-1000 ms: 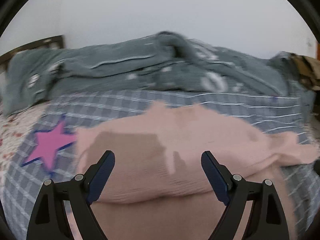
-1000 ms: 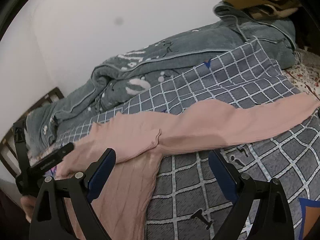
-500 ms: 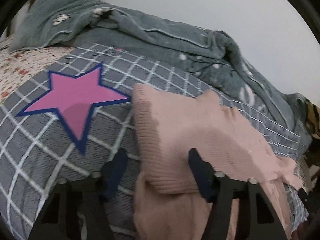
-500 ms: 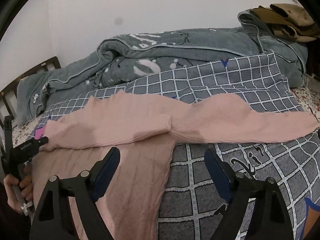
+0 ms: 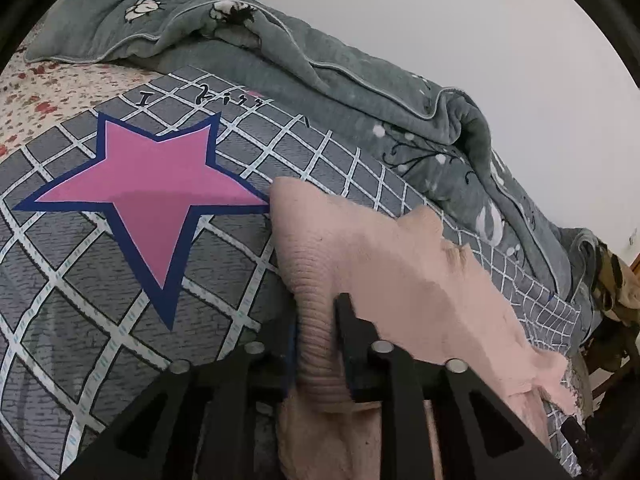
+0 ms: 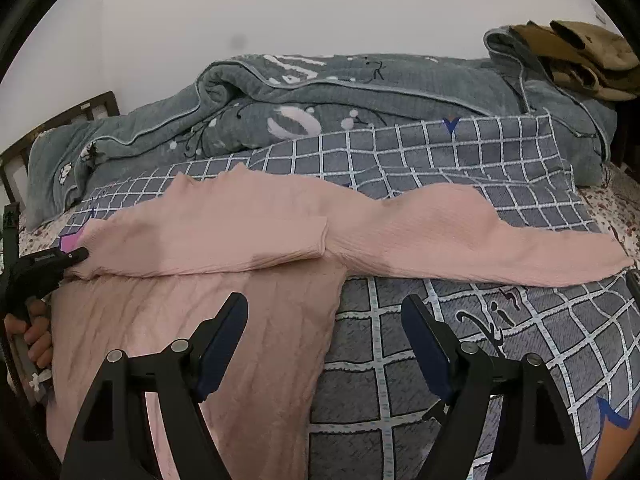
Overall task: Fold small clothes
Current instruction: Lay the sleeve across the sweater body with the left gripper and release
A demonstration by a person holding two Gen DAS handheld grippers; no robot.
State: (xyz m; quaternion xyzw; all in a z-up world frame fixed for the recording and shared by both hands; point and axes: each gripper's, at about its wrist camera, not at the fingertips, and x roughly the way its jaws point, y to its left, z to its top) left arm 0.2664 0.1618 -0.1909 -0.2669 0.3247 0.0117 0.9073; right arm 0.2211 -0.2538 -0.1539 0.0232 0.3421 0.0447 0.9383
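Note:
A pink knit sweater (image 6: 224, 320) lies flat on the grey checked bedspread (image 6: 440, 360). One sleeve is folded across its upper body and the other sleeve (image 6: 500, 248) stretches out to the right. My left gripper (image 5: 316, 340) is shut on the sweater's ribbed left edge (image 5: 316, 320); it also shows at the far left of the right wrist view (image 6: 78, 256). My right gripper (image 6: 324, 344) is open and empty, hovering over the sweater's right side edge.
A rumpled grey-green quilt (image 6: 340, 96) lies along the wall behind the sweater. Brown clothes (image 6: 576, 56) are piled at the far right. A pink star print (image 5: 148, 196) marks the bedspread left of the sweater. A floral sheet (image 5: 48, 92) shows at the bed's left edge.
My left gripper has dropped to the sweater's left edge and closed on it. My right gripper has stayed open and drifted slightly over the sweater's right side.

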